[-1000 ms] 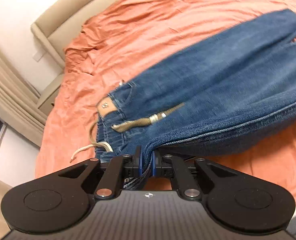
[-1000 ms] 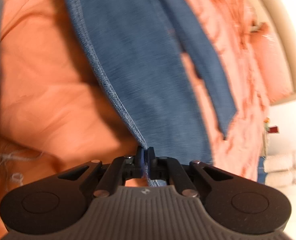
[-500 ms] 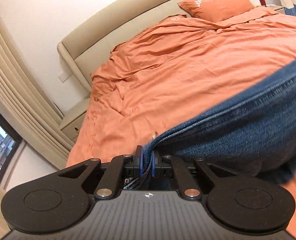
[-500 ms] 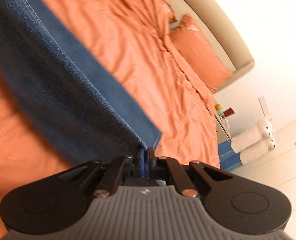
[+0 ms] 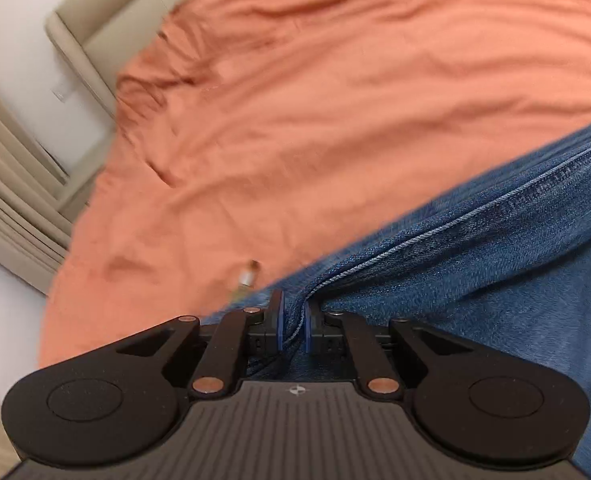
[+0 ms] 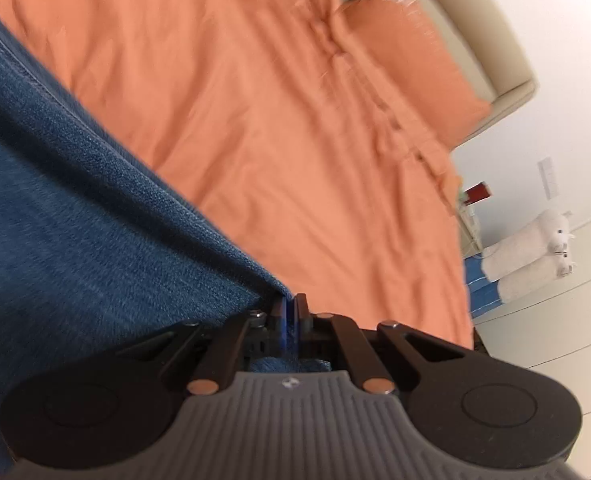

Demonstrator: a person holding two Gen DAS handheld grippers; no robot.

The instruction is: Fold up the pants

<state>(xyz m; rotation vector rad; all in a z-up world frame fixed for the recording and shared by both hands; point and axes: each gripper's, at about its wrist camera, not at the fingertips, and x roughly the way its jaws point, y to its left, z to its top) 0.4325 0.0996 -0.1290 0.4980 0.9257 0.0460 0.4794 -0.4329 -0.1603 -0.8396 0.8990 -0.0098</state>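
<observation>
Denim pants (image 5: 475,280), pinched in both the left hand-held gripper (image 5: 293,316) and right hand-held gripper (image 6: 291,312), hang over an orange bed (image 5: 335,100), trailing toward three o'clock in the left view; thin corner grips could slip, spoiling the fold.

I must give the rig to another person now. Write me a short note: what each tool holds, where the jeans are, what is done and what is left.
Left tool: shut on the jeans, gripping a seamed edge.
Right tool: shut on another edge of the jeans.
Jeans: held between both tools above the orange bed; their far part is out of view.
Done: both edges gripped, cloth lifted.
Left: lay the jeans on the bed and finish folding; the fold stage cannot be judged.
</observation>
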